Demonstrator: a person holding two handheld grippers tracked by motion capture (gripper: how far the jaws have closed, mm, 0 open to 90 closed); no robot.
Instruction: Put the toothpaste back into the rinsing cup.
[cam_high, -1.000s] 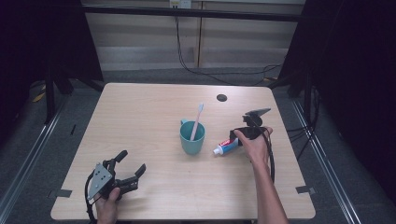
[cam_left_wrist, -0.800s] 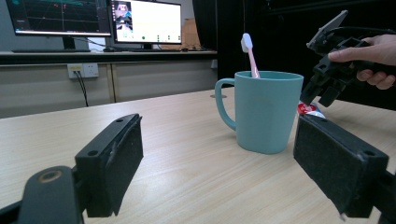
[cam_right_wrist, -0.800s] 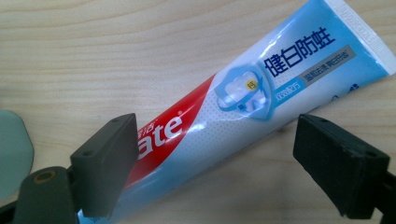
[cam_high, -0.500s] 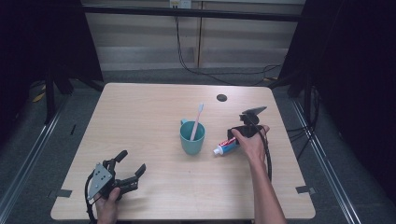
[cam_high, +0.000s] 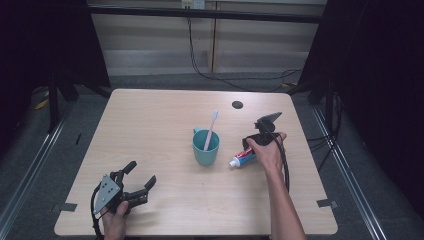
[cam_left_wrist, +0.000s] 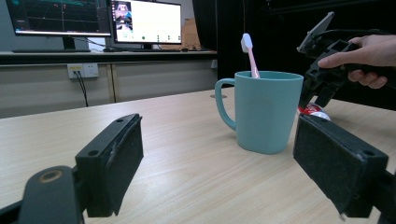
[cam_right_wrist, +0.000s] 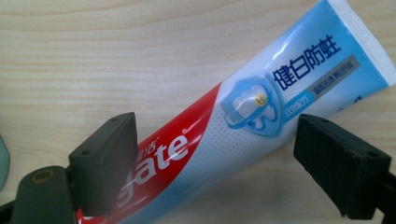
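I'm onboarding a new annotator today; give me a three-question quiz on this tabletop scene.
1. True or false: the right gripper has its jaws open on either side of the toothpaste tube.
2. What stands in the teal mug?
3. The left gripper is: A) open over bare table, B) shut on the mug.

Key: 1 true; 2 a pink toothbrush; 3 A.

Teal mug (cam_high: 206, 148) — pink toothbrush (cam_high: 210, 129) inside, upright.
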